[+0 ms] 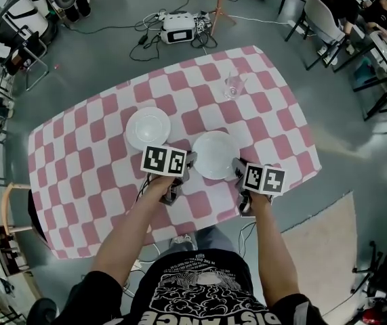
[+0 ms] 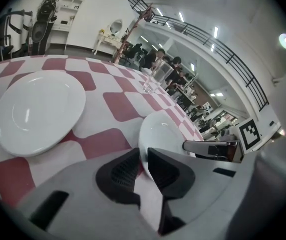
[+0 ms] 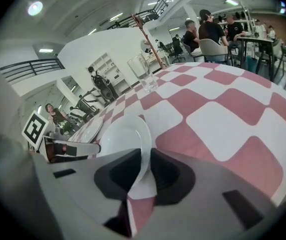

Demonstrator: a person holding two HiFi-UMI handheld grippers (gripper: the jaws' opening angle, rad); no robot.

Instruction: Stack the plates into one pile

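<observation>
Two white plates lie on a pink-and-white checked tablecloth [image 1: 98, 175]. The left plate [image 1: 148, 127] [image 2: 40, 111] [image 3: 87, 130] lies free. Both grippers hold the right plate [image 1: 215, 154] [image 2: 163, 136] [image 3: 122, 136] by its near rim. My left gripper [image 1: 190, 161] [image 2: 144, 156] is shut on the rim's left side. My right gripper [image 1: 238, 168] [image 3: 145, 159] is shut on the rim's right side. In each gripper view the thin rim runs between the dark pads, and the other gripper shows across the plate.
A clear drinking glass [image 1: 234, 83] [image 2: 158, 76] [image 3: 143, 73] stands at the table's far right. The table's near edge runs just under my hands. A wooden chair [image 1: 7, 212] stands at the left; a white box with cables [image 1: 177, 28] lies on the floor beyond.
</observation>
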